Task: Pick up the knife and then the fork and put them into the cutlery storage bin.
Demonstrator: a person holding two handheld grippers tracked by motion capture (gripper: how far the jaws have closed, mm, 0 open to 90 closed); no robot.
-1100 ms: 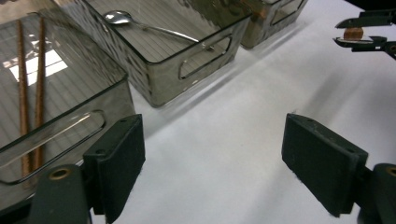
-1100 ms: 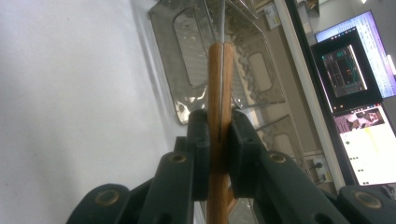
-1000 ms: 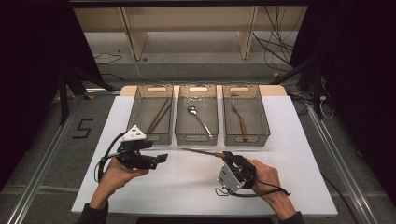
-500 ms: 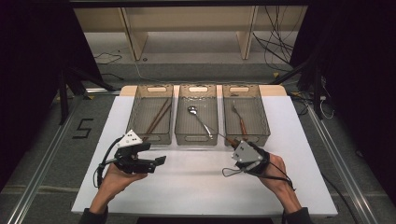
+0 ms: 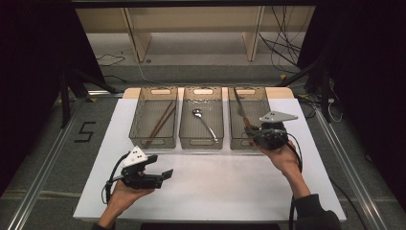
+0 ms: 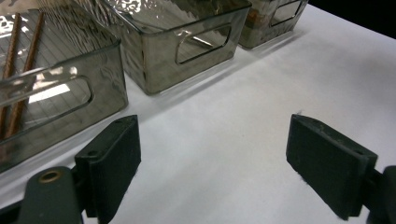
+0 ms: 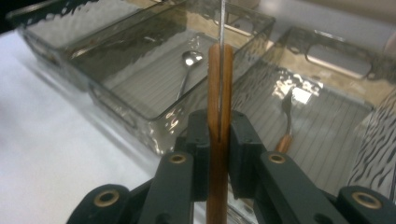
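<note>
A wooden-handled knife [image 7: 219,116] is clamped by its handle between the closed jaws of the right gripper [image 5: 252,132], its thin blade rising over the near end of the right-hand bin [image 5: 236,140]; in the right gripper view the blade tip runs off the top edge and the handle's end is cut off at the bottom. In that bin lies a wooden-handled fork [image 7: 286,122], its handle partly hidden behind the gripper. The middle bin [image 5: 188,142] holds a metal spoon [image 5: 203,122], and the left bin [image 5: 139,141] holds a pair of brown chopsticks [image 5: 159,123], seen blurred through its rippled wall in the left gripper view. All three stand in a row on the white table [image 5: 225,187]. The left gripper [image 5: 161,175] hangs low over the table near the left bin, jaws spread wide with nothing between them.
</note>
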